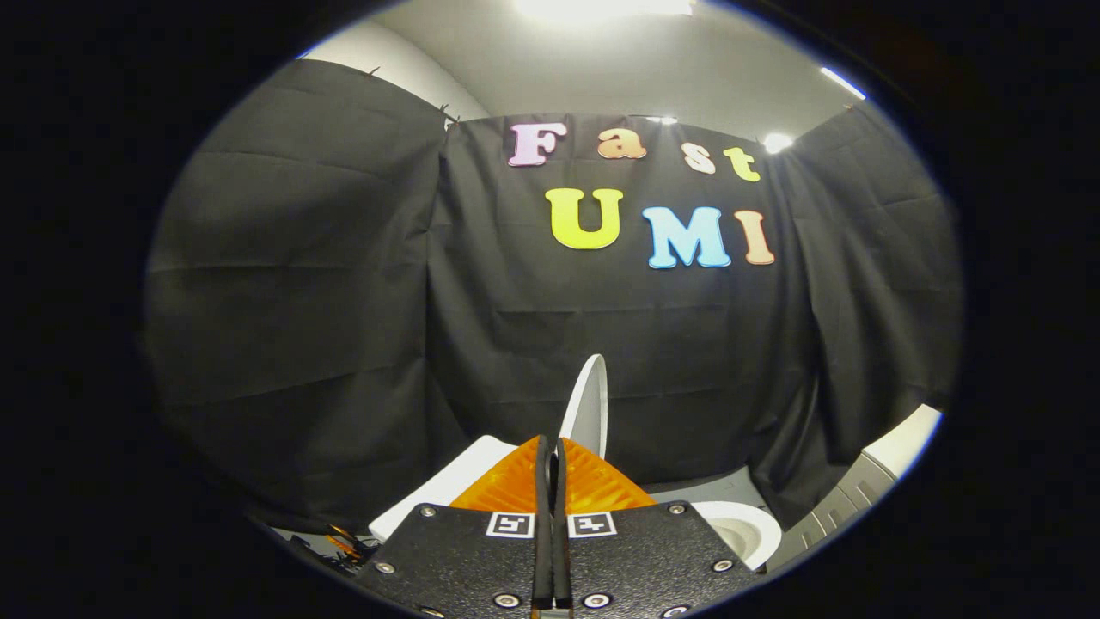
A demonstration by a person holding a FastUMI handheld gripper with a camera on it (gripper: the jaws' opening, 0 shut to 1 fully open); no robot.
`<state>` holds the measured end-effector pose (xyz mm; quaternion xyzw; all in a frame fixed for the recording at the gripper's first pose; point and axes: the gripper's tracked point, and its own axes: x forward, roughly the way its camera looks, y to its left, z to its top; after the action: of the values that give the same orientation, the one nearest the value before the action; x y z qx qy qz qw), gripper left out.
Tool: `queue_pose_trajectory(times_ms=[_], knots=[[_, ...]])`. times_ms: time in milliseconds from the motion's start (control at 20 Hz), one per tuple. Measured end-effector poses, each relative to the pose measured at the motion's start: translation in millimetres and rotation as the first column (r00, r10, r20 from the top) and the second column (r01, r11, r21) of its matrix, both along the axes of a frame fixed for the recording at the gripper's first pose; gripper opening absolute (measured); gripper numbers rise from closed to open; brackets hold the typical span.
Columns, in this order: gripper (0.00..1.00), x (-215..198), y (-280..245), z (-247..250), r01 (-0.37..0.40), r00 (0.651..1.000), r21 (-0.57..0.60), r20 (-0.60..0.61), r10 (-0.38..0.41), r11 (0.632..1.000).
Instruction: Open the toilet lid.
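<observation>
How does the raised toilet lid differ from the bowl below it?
The lid stands nearly upright and edge-on, just beyond the shut gripper; the bowl lies low and level, off to one side of the fingers. The lid looks thin and flat; the bowl is a rounded, hollow rim. The lid looks grey in shadow; the bowl looks brighter. Both are pale and curved.

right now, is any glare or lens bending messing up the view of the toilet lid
Gripper view: glare comes from ceiling lights, well above the raised toilet lid, which reads sharp; fisheye bending curves the cloth wall; the shut hand-held gripper covers the lid's base.
</observation>
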<state>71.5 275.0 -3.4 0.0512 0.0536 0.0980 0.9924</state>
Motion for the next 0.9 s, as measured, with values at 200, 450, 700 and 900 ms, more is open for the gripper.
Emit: queue_pose_trajectory(times_ms=[200,450,700,900], knots=[[0.0,6.5,39.2,2.1,-0.067,0.998,-0.071,-0.002,0.067,0.995],[0.0,2.6,76.5,-2.6,-0.122,0.993,-0.107,-0.012,0.121,0.987],[0.0,3.1,91.1,-3.8,-0.136,0.991,-0.065,-0.03,0.134,0.989],[0.01,3.5,101.2,-1.6,-0.147,0.989,-0.069,-0.039,0.144,0.987]])
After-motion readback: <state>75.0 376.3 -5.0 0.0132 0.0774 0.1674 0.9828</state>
